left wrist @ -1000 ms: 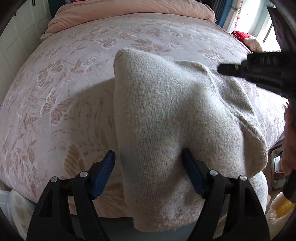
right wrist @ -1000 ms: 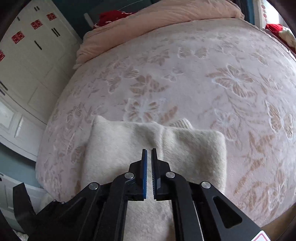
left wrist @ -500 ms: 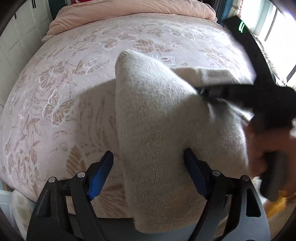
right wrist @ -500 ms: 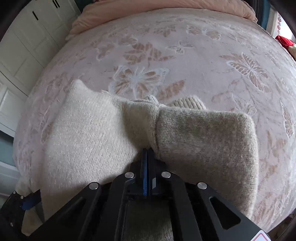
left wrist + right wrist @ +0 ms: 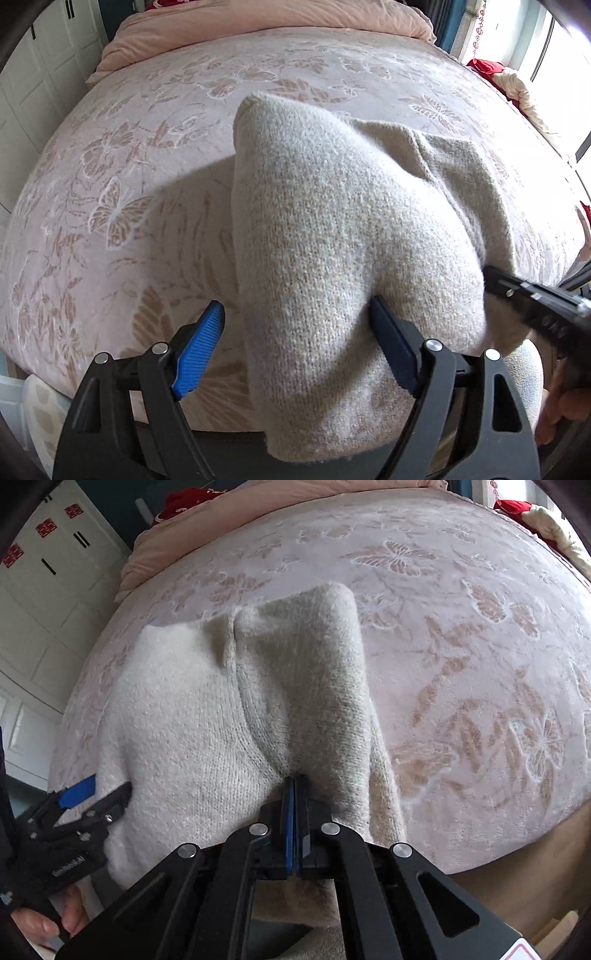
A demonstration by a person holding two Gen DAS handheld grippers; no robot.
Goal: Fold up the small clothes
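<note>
A beige knit sweater (image 5: 343,236) lies bunched on the near part of a bed covered by a pink butterfly-patterned bedspread (image 5: 155,155), its lower hem hanging over the bed's front edge toward the cameras. The left gripper (image 5: 295,347) is spread wide, its blue pads (image 5: 201,350) standing either side of the garment's left portion; the knit rides between the jaws and brushes the right-hand one, while the left pad hangs clear over the bedspread with nothing clamped. The right gripper (image 5: 294,805) has its jaws pressed together, pinching a gather of the sweater (image 5: 236,716) at the point where two folded lobes meet, so the fabric puckers into a crease that runs away from the fingertips. In the right wrist view the left gripper (image 5: 92,794) sits at the sweater's left border, near the bed's corner, with a hand (image 5: 48,919) wrapped on its handle. In the left wrist view the right gripper's black body (image 5: 539,306) comes in from the right border against the knit. The sweater's far edge ends in a raised, rounded peak well short of the folded peach quilt (image 5: 258,22) at the head of the bed. Broad bare bedspread stretches beyond and to the right of the garment; on the left the margin is narrower, ending at the mattress edge beside white cabinet doors (image 5: 40,602).
</note>
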